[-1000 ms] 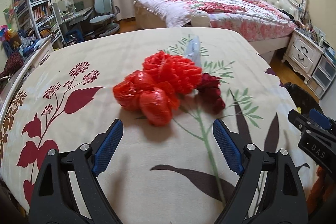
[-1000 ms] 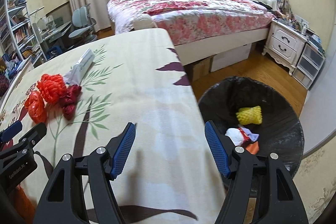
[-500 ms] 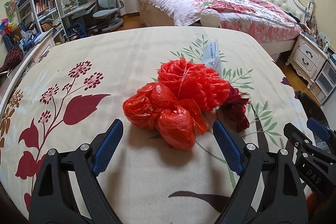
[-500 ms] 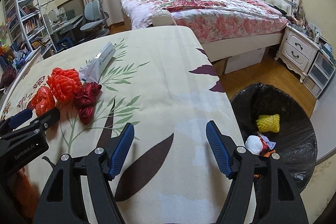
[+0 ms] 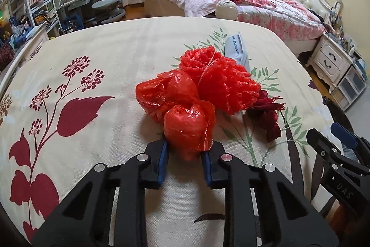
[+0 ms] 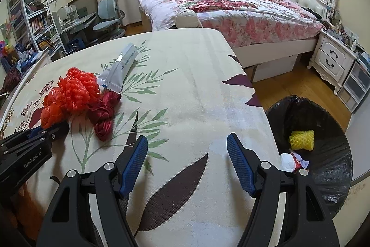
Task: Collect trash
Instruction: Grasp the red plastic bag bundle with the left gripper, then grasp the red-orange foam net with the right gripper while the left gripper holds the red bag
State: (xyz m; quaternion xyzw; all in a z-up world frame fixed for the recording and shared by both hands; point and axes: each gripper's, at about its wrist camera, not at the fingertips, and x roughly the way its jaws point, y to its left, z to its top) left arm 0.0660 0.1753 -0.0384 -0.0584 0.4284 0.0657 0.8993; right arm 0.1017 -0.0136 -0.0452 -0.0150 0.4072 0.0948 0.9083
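A red plastic bag (image 5: pixel 185 122) lies on the floral tablecloth (image 5: pixel 92 66), bunched with a red foam net (image 5: pixel 219 82), a dark red ribbon (image 5: pixel 268 115) and a white pouch (image 5: pixel 235 50). My left gripper (image 5: pixel 186 154) is shut on the near lobe of the red plastic bag. The pile also shows at the left of the right wrist view (image 6: pixel 76 92). My right gripper (image 6: pixel 187 163) is open and empty above the tablecloth, near the table's right edge. A black-lined trash bin (image 6: pixel 323 122) stands on the floor to its right, holding a yellow foam net (image 6: pixel 300 140).
A bed (image 6: pixel 231 8) with a floral cover stands behind the table, a nightstand (image 6: pixel 333 61) to its right. A desk, chair (image 6: pixel 106 15) and bookshelf (image 6: pixel 30 15) line the left wall. Wooden floor lies between table and bed.
My left gripper moved forward to the pile and shut on the red plastic bag. My right gripper drifted left over the table and stayed open.
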